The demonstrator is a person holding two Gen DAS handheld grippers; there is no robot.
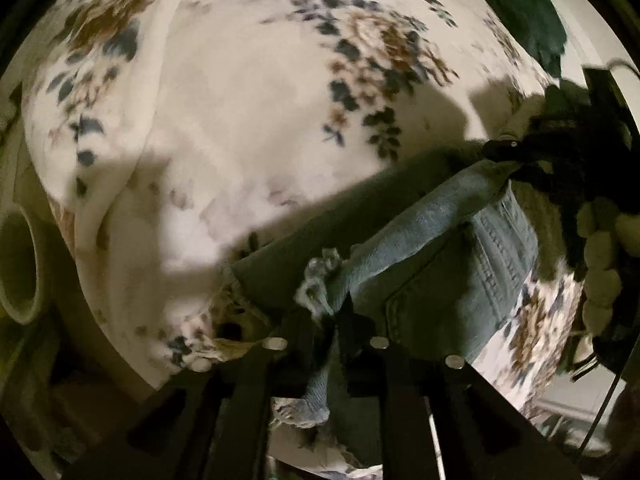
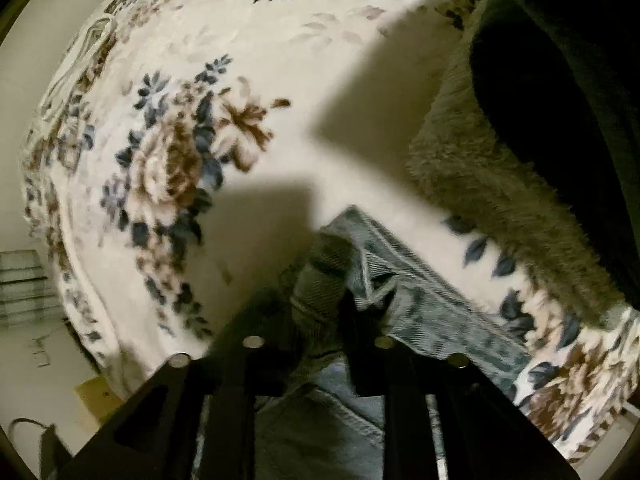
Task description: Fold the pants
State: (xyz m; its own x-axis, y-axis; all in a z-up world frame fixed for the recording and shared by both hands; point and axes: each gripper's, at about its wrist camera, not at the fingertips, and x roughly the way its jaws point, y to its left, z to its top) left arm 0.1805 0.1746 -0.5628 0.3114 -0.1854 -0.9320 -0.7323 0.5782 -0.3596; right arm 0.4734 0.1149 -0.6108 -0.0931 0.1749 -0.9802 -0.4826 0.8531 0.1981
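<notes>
The light-blue denim pants (image 1: 440, 248) hang lifted above a white floral blanket (image 1: 240, 120). My left gripper (image 1: 332, 320) is shut on a frayed hem of the pants. My right gripper (image 1: 516, 152) shows at the right of the left wrist view, pinching the other end of the stretched denim. In the right wrist view my right gripper (image 2: 324, 312) is shut on a bunched waistband part of the pants (image 2: 420, 300), with denim running under the fingers. The floral blanket (image 2: 200, 120) lies below.
A grey furry cloth (image 2: 492, 168) and a dark garment (image 2: 560, 80) lie on the blanket's right side. A dark green fabric (image 1: 520, 8) lies at the far right. A round pale cylinder (image 1: 20, 268) stands off the blanket's left edge. Floor shows past the blanket (image 2: 32, 220).
</notes>
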